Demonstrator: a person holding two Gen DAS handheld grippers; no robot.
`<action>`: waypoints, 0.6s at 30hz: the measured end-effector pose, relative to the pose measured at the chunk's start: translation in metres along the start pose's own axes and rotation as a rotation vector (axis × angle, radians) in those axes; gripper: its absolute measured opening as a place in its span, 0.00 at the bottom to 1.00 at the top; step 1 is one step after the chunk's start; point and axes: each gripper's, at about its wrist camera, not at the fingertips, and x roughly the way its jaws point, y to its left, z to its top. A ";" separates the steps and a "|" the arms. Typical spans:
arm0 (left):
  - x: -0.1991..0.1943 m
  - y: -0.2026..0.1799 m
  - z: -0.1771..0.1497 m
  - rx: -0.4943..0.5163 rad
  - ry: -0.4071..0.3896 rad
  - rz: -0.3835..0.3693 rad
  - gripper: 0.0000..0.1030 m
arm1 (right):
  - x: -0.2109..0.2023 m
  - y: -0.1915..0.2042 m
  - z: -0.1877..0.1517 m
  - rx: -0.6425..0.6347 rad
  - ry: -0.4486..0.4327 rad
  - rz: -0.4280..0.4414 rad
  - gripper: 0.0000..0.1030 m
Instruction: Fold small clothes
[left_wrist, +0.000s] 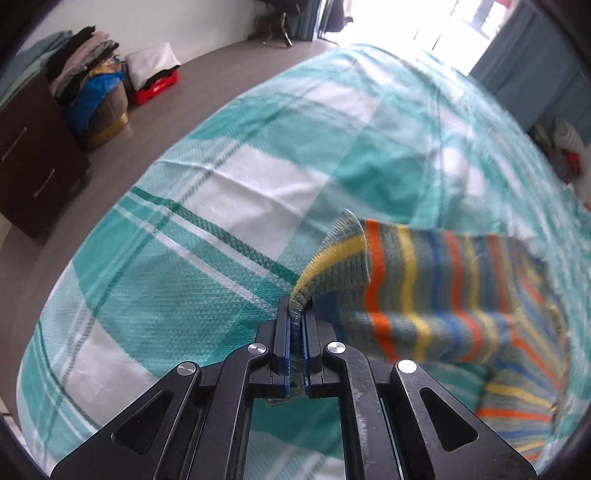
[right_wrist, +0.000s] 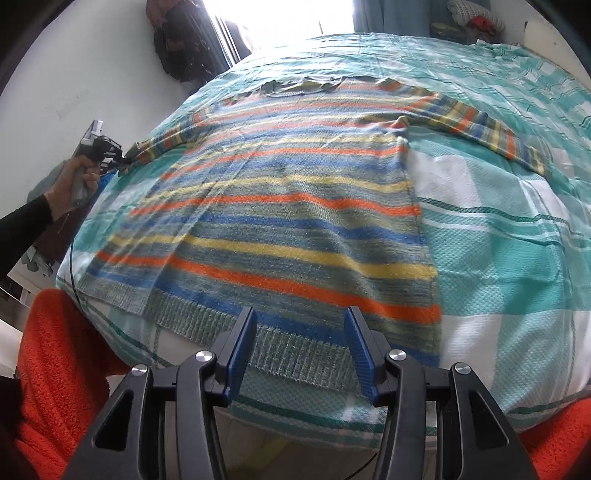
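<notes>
A striped knit sweater (right_wrist: 295, 206) in orange, yellow, blue and grey-green lies flat, hem nearest me, on a teal and white checked bedspread (right_wrist: 517, 258). My left gripper (left_wrist: 297, 314) is shut on the cuff of one sleeve (left_wrist: 424, 291), and the knit bunches between the blue pads. From the right wrist view the left gripper (right_wrist: 110, 155) sits at the bed's left edge, held by a hand, with that sleeve (right_wrist: 162, 144) pulled out toward it. The other sleeve (right_wrist: 498, 133) lies spread to the right. My right gripper (right_wrist: 301, 314) stands open just over the ribbed hem (right_wrist: 295, 354), pads apart.
A dark dresser (left_wrist: 33, 166), a heap of clothes (left_wrist: 88, 74) and a red crate (left_wrist: 159, 86) stand on the grey floor left of the bed. Teal curtains (left_wrist: 535, 66) hang by a bright window. A person's orange fleece legs (right_wrist: 55, 369) press against the bed's near edge.
</notes>
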 end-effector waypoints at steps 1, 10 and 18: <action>0.003 -0.001 0.000 0.000 -0.001 0.010 0.03 | 0.001 0.000 -0.001 -0.004 0.004 -0.004 0.48; -0.010 0.023 -0.005 -0.037 -0.003 0.128 0.47 | -0.003 -0.012 0.004 0.028 0.006 -0.054 0.52; -0.125 -0.012 -0.098 0.195 -0.135 0.044 0.64 | -0.028 -0.037 0.037 0.030 -0.074 -0.139 0.61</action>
